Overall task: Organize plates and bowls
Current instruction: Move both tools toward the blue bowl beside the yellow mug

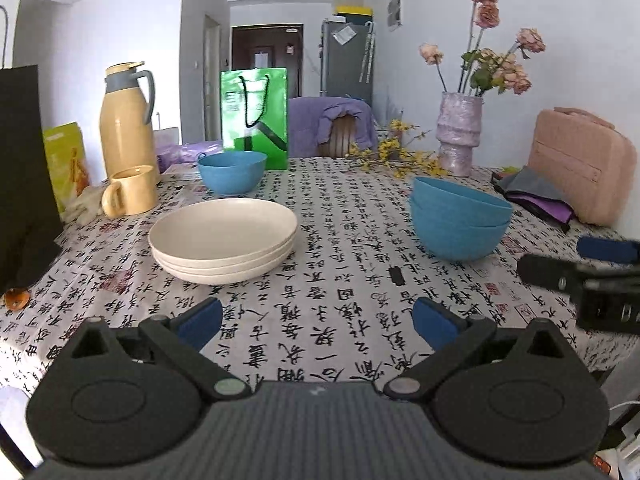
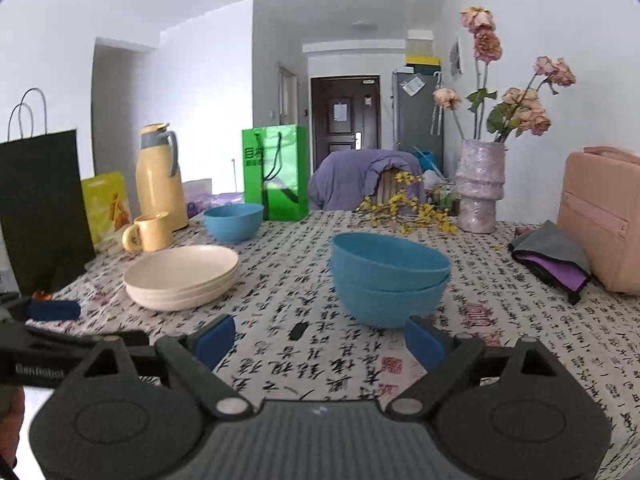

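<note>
A stack of cream plates [image 1: 224, 240] [image 2: 182, 276] lies left of centre on the patterned tablecloth. Two nested blue bowls [image 1: 460, 220] [image 2: 390, 278] stand to its right. A single blue bowl [image 1: 232, 172] [image 2: 234, 222] sits farther back near the green bag. My left gripper [image 1: 318, 322] is open over bare cloth, short of the plates, nothing between its blue pads. My right gripper [image 2: 320, 346] is open too, its right pad [image 2: 424, 346] just in front of the nested bowls without touching them. Each gripper shows at the edge of the other's view: right gripper [image 1: 580, 276], left gripper [image 2: 52, 312].
Along the left stand a black paper bag [image 1: 24, 176], a yellow thermos [image 1: 126, 120] and a yellow mug [image 1: 132, 192]. A green bag [image 1: 256, 116], a vase of flowers [image 1: 460, 132], a pink case [image 1: 580, 172] and folded cloths [image 1: 536, 196] line the back and right.
</note>
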`<action>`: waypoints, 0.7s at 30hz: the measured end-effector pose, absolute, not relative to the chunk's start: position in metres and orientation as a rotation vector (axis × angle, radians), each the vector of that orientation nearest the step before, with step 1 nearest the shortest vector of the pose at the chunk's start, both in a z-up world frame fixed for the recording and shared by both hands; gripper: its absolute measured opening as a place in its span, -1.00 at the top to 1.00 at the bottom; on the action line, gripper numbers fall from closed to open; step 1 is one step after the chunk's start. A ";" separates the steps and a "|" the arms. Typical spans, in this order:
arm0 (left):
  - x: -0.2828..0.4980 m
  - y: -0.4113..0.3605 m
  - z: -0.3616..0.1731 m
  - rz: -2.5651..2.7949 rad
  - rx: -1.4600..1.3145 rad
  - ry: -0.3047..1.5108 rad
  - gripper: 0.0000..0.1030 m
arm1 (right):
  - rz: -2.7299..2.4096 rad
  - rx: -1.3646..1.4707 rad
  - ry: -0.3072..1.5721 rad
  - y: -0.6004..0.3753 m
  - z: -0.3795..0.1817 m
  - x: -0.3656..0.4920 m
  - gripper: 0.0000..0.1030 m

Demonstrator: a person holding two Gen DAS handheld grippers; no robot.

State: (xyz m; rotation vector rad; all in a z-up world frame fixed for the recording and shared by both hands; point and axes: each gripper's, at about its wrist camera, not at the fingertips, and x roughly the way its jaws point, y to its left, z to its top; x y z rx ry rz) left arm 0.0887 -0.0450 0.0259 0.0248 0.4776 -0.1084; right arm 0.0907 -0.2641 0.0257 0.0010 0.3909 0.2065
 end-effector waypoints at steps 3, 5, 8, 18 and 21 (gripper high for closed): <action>0.091 -0.041 0.027 -0.103 0.021 0.474 -1.00 | 0.219 -0.002 0.388 -0.258 0.026 0.093 -0.78; 0.092 -0.038 0.027 -0.100 0.017 0.471 -1.00 | 0.222 -0.001 0.383 -0.254 0.026 0.094 -0.78; 0.098 -0.033 0.027 -0.093 0.015 0.475 -1.00 | 0.230 0.012 0.389 -0.252 0.026 0.104 -0.78; 0.150 0.012 0.029 -0.031 -0.005 0.510 -1.00 | 0.269 0.010 0.482 -0.215 0.031 0.175 -0.78; 0.174 0.032 0.032 -0.017 -0.011 0.516 -1.00 | 0.281 0.025 0.495 -0.201 0.036 0.206 -0.78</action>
